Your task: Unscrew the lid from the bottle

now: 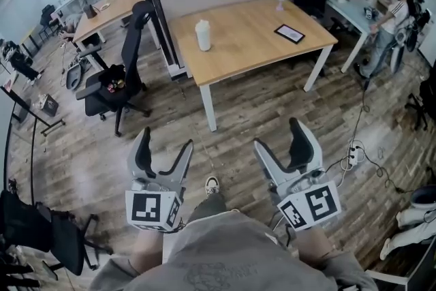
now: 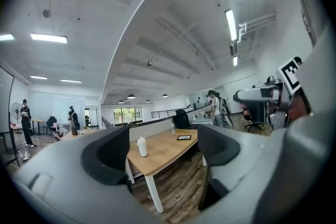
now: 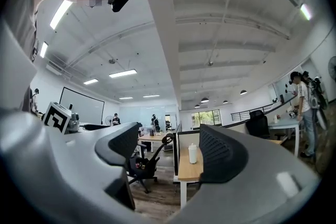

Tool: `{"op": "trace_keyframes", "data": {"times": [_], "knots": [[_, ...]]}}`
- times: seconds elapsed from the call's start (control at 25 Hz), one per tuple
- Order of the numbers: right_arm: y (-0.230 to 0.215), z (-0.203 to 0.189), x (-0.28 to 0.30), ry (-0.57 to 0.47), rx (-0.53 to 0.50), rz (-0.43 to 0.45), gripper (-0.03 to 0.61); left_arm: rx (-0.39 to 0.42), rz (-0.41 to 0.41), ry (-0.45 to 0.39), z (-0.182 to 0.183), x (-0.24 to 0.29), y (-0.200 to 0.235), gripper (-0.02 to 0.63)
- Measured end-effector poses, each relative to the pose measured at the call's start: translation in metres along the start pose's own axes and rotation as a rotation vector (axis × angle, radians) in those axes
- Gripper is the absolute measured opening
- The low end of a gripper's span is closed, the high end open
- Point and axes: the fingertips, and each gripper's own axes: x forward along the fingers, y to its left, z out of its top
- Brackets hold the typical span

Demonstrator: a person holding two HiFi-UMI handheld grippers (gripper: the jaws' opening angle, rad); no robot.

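Observation:
A white bottle (image 1: 203, 35) with its lid on stands upright near the left end of a wooden table (image 1: 252, 51), far ahead of me. Both grippers hang low over the wood floor, well short of the table. My left gripper (image 1: 165, 146) is open with nothing between its jaws, and so is my right gripper (image 1: 279, 136). In the left gripper view the bottle (image 2: 142, 147) shows far off between the open jaws of the left gripper (image 2: 163, 149). The right gripper view has the bottle (image 3: 192, 153) distant, beside the right jaw of the right gripper (image 3: 168, 152).
A dark tablet (image 1: 289, 33) and a small pink object (image 1: 280, 2) lie on the table's right half. A black office chair (image 1: 122, 78) stands left of the table. A person (image 1: 392, 17) stands at far right. A power strip (image 1: 353, 155) with cables lies on the floor.

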Motion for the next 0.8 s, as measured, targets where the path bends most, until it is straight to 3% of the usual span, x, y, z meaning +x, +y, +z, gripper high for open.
{"op": "trace_keyframes", "data": {"times": [0.36,0.8], "knots": [[-0.032,-0.018,0.039,0.053,-0.005,-0.023,0.356,-0.029,-0.022,0.008,-0.013,0.052,0.014,0.408],[-0.093,-0.024,0.144,0.085,-0.013,-0.04,0.355,-0.026,-0.04,0.019,-0.016,0.169,0.061,0.408]]}}
